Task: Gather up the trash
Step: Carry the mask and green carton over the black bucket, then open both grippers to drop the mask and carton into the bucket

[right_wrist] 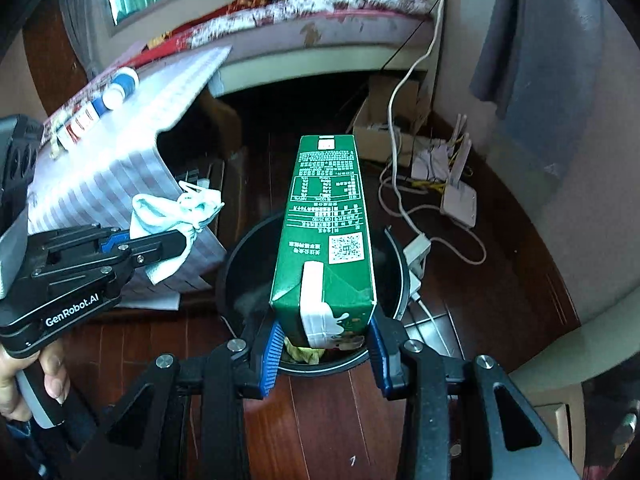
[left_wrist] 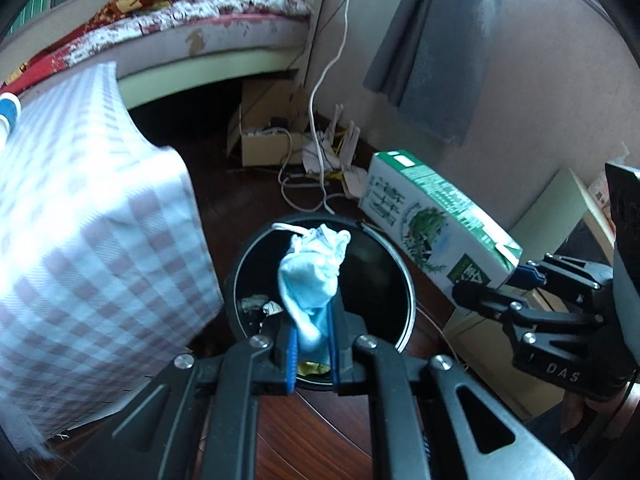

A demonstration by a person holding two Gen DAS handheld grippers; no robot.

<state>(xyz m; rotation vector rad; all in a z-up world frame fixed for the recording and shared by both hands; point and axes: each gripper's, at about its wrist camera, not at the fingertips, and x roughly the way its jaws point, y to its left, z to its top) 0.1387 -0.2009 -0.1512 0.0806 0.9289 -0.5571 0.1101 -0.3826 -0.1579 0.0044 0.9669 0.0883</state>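
My left gripper [left_wrist: 313, 322] is shut on a crumpled pale blue face mask [left_wrist: 314, 272] and holds it over the open black round trash bin [left_wrist: 404, 280]. The mask [right_wrist: 176, 216] and left gripper [right_wrist: 176, 242] also show at the left of the right wrist view. My right gripper [right_wrist: 324, 340] is shut on the end of a green and white milk carton [right_wrist: 326, 232], held lengthwise above the same bin [right_wrist: 236, 264]. The carton [left_wrist: 432, 216] and right gripper [left_wrist: 480, 296] show at the right of the left wrist view. Some scraps [left_wrist: 260, 306] lie inside the bin.
A table draped in a checked cloth [left_wrist: 88, 216] stands left of the bin, with a bottle [right_wrist: 120, 90] on it. A bed [left_wrist: 208, 24] is behind. A cardboard box [left_wrist: 268, 136], white cables [left_wrist: 320, 92] and a router [right_wrist: 460, 200] lie on the dark wood floor [right_wrist: 312, 420].
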